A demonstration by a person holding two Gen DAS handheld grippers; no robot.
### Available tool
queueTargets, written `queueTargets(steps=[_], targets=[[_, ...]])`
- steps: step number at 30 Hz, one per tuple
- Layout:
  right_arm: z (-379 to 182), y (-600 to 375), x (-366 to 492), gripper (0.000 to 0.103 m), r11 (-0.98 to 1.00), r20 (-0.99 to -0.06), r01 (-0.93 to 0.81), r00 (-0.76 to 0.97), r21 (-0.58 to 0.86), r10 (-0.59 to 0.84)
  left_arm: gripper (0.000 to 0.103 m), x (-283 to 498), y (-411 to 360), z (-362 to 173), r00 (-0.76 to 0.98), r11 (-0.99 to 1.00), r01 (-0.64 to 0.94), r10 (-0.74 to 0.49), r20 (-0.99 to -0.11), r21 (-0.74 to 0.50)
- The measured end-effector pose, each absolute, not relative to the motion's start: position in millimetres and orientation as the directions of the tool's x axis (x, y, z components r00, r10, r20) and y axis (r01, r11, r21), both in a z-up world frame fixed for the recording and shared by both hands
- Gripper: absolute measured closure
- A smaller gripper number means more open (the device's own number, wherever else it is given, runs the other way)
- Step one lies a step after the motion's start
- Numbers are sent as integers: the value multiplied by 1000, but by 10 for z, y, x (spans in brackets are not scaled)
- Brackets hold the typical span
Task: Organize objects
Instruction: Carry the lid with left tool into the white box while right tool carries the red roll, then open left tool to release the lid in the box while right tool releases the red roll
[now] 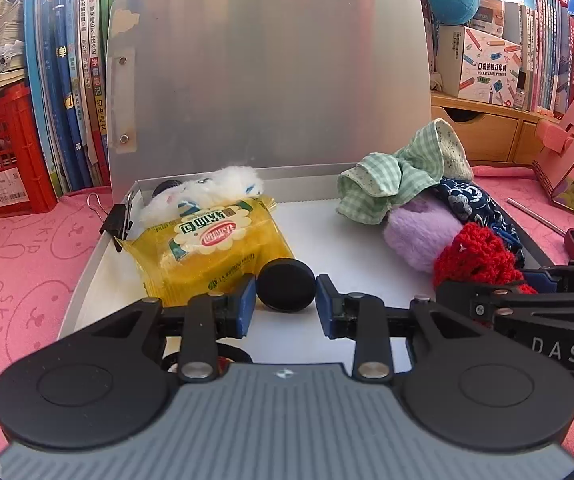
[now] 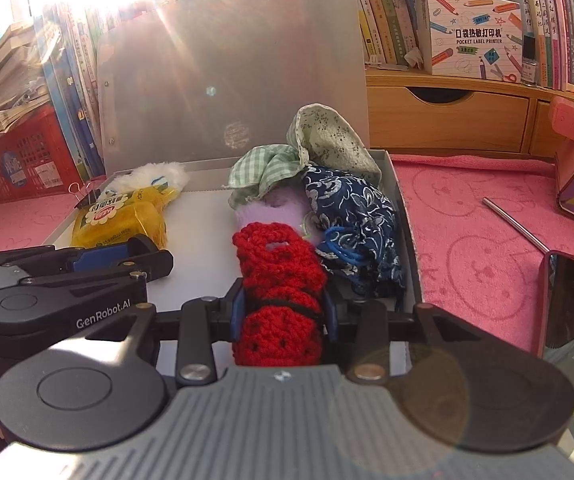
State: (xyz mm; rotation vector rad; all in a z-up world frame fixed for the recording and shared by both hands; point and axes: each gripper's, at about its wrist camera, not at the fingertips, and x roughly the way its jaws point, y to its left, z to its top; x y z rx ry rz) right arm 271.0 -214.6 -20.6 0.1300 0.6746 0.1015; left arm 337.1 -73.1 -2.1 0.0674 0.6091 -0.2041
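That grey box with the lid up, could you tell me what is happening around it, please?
A person is sorting small things into the open grey box with two handheld grippers. The right gripper is clamped on a red crocheted piece at the box's right side, beside a purple plush and a blue patterned pouch. The left gripper is nearly closed, empty, just short of a black disc next to a yellow snack packet.
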Motion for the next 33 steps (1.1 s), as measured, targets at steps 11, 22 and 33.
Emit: queueTargets(steps=[11,22,33], targets=[[-93,-2066,2541,35,989,-577,-59,807,132,125,37,3244,-677,59,812,979,201,-178,-556,-20],[138,-2067,2322,12,992,-522,-30,848,120,89,17,3008,-569,306,834,985,172,-152,-531,-11],[233,-2018,2192,0,994,-508,-24,858,103,73,7,2819,-431,447,851,992,126,-110,-513,-3]])
